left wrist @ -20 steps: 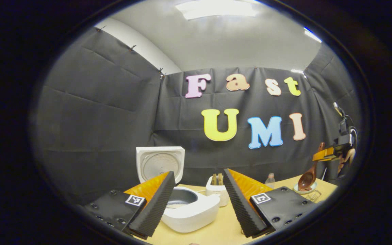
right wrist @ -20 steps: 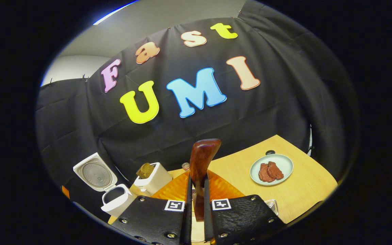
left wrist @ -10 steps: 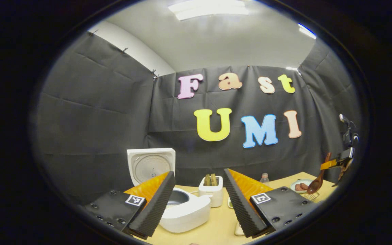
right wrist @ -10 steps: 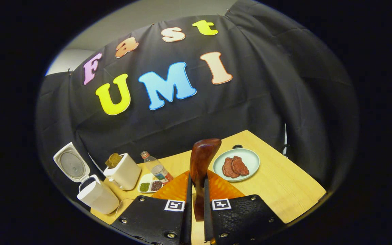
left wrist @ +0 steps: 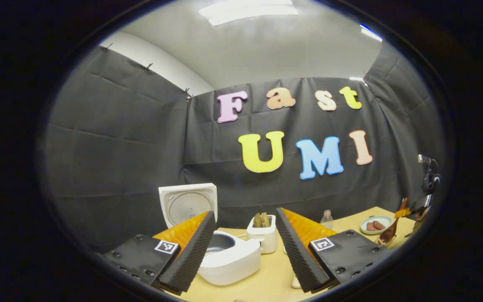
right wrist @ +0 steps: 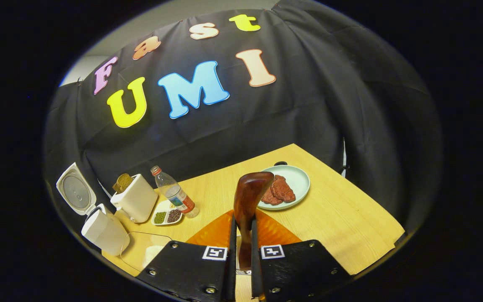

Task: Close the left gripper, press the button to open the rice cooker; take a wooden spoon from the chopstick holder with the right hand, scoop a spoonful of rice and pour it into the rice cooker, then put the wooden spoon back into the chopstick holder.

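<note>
Right tool (right wrist: 241,251) is clamped on the wooden spoon (right wrist: 247,209) handle, pitched down over the bench (right wrist: 342,222). Stiff, light, smooth wood, so I'd keep hold mid-handle. Left tool (left wrist: 243,247) gapes wide, level, facing the lid-up rice cooker (left wrist: 229,258). Bowl probably empty.

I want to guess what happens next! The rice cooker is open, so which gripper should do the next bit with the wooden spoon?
The right gripper, probably. Its fingers are already clamped on the wooden spoon. The left gripper is open and holds nothing, in front of the open rice cooker.
</note>
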A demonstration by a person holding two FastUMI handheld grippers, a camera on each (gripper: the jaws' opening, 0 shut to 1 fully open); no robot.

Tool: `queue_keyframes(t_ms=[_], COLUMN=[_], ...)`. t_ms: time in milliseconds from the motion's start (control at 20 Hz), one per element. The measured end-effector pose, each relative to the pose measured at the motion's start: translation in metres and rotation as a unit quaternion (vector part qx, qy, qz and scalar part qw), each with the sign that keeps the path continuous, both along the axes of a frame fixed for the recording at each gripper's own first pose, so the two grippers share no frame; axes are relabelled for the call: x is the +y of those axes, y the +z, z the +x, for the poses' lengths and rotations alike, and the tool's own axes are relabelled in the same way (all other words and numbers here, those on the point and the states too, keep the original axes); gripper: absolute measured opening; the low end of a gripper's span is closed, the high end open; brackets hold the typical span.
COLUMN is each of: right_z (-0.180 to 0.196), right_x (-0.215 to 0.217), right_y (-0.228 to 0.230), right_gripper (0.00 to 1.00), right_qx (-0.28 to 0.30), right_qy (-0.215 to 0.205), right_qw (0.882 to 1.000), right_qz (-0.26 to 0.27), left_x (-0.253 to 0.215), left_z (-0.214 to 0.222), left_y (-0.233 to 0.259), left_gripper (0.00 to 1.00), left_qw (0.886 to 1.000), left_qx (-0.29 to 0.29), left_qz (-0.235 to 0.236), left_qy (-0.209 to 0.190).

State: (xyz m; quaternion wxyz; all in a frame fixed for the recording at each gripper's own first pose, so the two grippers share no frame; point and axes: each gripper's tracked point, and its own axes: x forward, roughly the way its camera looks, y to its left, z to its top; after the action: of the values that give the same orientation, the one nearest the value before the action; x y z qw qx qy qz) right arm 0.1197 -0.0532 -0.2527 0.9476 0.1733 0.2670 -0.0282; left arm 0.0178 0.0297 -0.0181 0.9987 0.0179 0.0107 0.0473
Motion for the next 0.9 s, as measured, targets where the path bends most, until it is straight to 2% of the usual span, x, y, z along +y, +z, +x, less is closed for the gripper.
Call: queue_keyframes(t_ms=[150,200,250,300,350,400,600,700,750,800,900], right_z=[-0.002,-0.004,-0.006,-0.007,-0.009,-0.011,-0.013,-0.020,-0.022,-0.024,-0.028], right_x=[0.000,0.000,0.000,-0.002,-0.004,-0.004,-0.019,-0.025,-0.031,-0.035,-0.043], right_y=[-0.017,-0.021,-0.025,-0.028,-0.032,-0.035,-0.024,-0.020,-0.018,-0.014,0.000], right_gripper=[0.14,0.15,0.15,0.15,0.15,0.15,0.20,0.35,0.48,0.53,0.74], right_qx=[0.010,0.015,0.019,0.021,0.023,0.025,0.008,0.009,0.007,0.004,-0.007], right_qy=[0.003,0.003,0.002,0.000,-0.002,0.000,0.001,0.001,-0.001,-0.002,-0.006], right_qw=[1.000,1.000,1.000,0.999,0.999,1.000,1.000,1.000,0.999,0.999,0.997], right_qz=[0.012,0.019,0.025,0.026,0.023,0.018,-0.005,-0.025,-0.039,-0.051,-0.070], left_x=[-0.004,-0.006,-0.007,-0.008,-0.011,-0.013,-0.026,-0.033,-0.035,-0.037,-0.040], left_z=[-0.002,-0.002,-0.002,-0.003,-0.002,0.000,0.008,0.012,0.013,0.014,0.017], left_y=[-0.001,0.000,0.000,0.001,0.002,0.002,0.005,0.005,0.005,0.006,0.006], left_gripper=[0.99,0.94,0.98,0.98,0.98,0.94,0.94,0.94,0.94,0.94,0.94], left_qw=[1.000,1.000,1.000,1.000,1.000,1.000,1.000,1.000,1.000,0.999,0.999], left_qx=[0.001,0.002,0.002,0.001,0.000,-0.001,-0.005,-0.005,-0.005,-0.007,-0.009], left_qz=[0.002,0.002,0.003,0.003,0.002,0.002,-0.001,-0.006,-0.009,-0.011,-0.015], left_qy=[0.001,0.001,0.001,0.000,-0.002,-0.004,-0.015,-0.023,-0.027,-0.030,-0.035])
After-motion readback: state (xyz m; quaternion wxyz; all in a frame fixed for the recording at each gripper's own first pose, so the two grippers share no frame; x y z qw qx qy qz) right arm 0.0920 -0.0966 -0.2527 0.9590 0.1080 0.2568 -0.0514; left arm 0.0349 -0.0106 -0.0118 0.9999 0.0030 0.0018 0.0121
